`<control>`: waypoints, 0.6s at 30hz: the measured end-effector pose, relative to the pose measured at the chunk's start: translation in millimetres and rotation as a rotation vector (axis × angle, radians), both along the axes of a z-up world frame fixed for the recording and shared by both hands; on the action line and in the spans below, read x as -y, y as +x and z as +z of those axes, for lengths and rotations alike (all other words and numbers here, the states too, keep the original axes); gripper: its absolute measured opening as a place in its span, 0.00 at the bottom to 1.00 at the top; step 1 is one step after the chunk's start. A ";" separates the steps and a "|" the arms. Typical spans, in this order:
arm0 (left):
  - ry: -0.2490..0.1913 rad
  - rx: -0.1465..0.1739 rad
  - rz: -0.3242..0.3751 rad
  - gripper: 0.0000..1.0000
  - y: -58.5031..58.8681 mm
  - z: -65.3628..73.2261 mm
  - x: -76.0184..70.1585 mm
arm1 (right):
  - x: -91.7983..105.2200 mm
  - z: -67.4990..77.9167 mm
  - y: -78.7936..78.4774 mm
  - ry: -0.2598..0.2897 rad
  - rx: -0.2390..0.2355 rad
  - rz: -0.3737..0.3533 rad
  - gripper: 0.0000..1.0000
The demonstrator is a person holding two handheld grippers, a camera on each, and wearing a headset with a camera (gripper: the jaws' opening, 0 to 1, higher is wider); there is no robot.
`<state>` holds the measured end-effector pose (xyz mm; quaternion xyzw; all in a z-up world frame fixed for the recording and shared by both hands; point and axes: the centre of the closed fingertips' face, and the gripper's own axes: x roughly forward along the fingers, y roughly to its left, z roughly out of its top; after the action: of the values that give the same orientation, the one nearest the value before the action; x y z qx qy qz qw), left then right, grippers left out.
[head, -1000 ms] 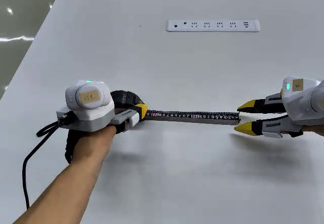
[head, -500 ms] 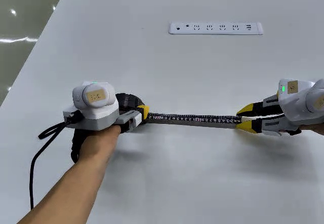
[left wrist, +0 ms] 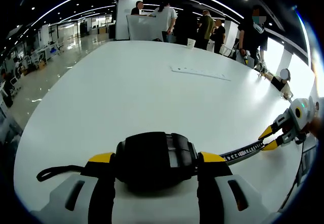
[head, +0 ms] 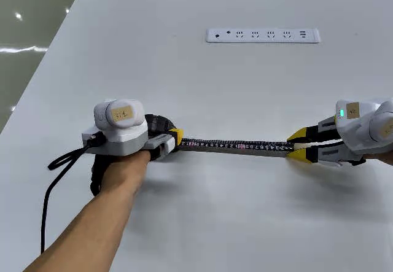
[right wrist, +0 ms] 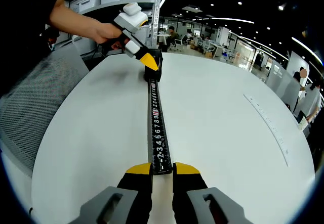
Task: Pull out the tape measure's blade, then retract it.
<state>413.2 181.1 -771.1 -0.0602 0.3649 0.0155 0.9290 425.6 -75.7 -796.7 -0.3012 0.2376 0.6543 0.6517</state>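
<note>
Contact is made at the far end. My right claw point(right wrist: 162, 169), whose jaws stood apart around the blade's tip a second ago, has narrowed and now pinches that tip between its yellow ends. The blade point(head: 236, 144) runs straight out ahead of this claw, numbers up, along the bench point(head: 215, 223). I cannot tell whether it rests on the bench or hangs just above it. At its far end sits the tape measure's black case point(head: 156, 123), and my left claw point(left wrist: 156, 157) is clamped around it, one jaw on each flank.

The length of blade showing looks about the same as before, so I judge that only the grip has changed, not the pull. With both ends held, I could draw the right claw farther from the left to extend more blade. I could also ease it back toward the case so the blade retracts under control rather than snapping home. A power strip point(head: 263, 35) lies well beyond both claws.
</note>
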 end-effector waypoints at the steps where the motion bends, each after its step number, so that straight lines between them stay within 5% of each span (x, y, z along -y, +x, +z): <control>1: 0.002 0.001 0.002 0.61 0.3 0.0 -0.2 | 0.1 0.1 0.2 0.000 0.001 -0.002 0.11; 18: 0.014 -0.008 0.002 0.56 0.9 -0.5 -2.9 | 0.4 -0.9 2.3 -0.002 -0.011 -0.015 0.09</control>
<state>414.1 184.0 -771.6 -0.0541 0.3683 0.0189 0.9279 427.8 -76.1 -797.6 -0.2963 0.2441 0.6508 0.6551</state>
